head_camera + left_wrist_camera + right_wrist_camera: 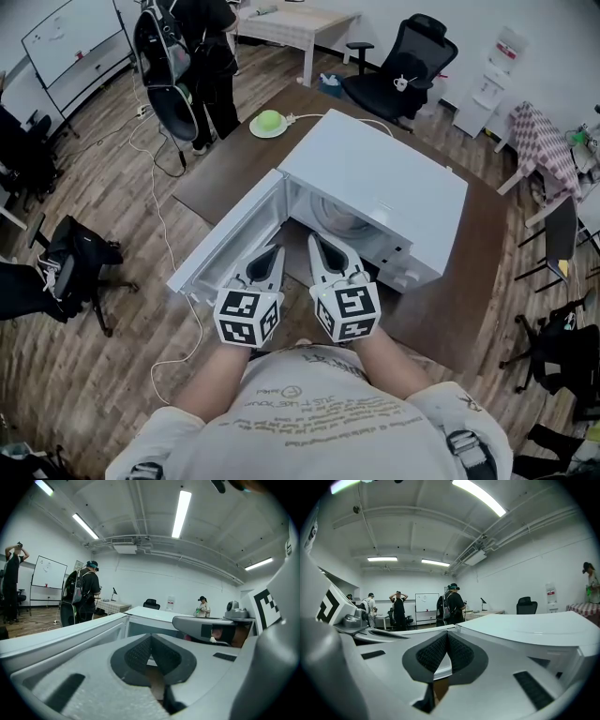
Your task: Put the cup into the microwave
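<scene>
**Cup:** not identified with certainty. Pale rounded shape [330, 221] inside the open cavity, possibly the cup, possibly only the turntable.

**Microwave** [384, 183]: white, on a brown table [473, 272]. Door [223, 248] swung wide to the left, probably kept so for access to the cavity.

**Left gripper** [271, 253]: jaws together, nothing between them, close by the door's inner face; well placed, by judgement, for pushing it shut.

**Right gripper** [319, 244]: jaws together, empty, at the cavity mouth just beside the left one.

**Far table corner:** green object on a plate [269, 123], white cable alongside.

**Beyond:** black office chair [405, 64], a standing person [206, 56].
</scene>
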`<state>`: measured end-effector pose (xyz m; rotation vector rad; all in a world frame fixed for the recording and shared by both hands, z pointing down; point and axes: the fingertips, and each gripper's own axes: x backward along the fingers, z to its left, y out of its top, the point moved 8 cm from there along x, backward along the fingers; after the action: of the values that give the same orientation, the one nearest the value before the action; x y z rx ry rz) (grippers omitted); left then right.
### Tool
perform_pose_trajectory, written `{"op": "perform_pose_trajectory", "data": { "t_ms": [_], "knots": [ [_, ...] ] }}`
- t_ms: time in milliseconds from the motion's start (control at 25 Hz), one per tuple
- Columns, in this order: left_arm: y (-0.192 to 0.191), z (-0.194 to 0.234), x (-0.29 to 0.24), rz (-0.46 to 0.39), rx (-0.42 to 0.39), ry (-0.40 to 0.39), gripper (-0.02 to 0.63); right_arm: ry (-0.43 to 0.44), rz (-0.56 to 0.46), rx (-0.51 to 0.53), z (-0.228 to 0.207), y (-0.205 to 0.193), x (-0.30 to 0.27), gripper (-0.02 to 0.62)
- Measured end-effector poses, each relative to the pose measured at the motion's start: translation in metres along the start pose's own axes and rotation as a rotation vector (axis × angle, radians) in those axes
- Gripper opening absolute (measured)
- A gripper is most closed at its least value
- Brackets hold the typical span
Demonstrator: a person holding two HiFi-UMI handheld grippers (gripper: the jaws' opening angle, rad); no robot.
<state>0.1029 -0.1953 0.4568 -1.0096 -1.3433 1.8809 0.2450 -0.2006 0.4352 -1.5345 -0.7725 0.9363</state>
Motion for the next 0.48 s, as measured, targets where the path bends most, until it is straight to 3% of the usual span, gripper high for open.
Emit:
{"op": "perform_pose_trajectory", "data": {
  "t_ms": [480],
  "knots": [
    [0.0003, -0.0092, -0.0014, 0.006, -0.006, -0.016, 0.014, -0.004, 0.014, -0.011, -0.0027, -0.0036, 0.0052, 0.014]
  ]
}}
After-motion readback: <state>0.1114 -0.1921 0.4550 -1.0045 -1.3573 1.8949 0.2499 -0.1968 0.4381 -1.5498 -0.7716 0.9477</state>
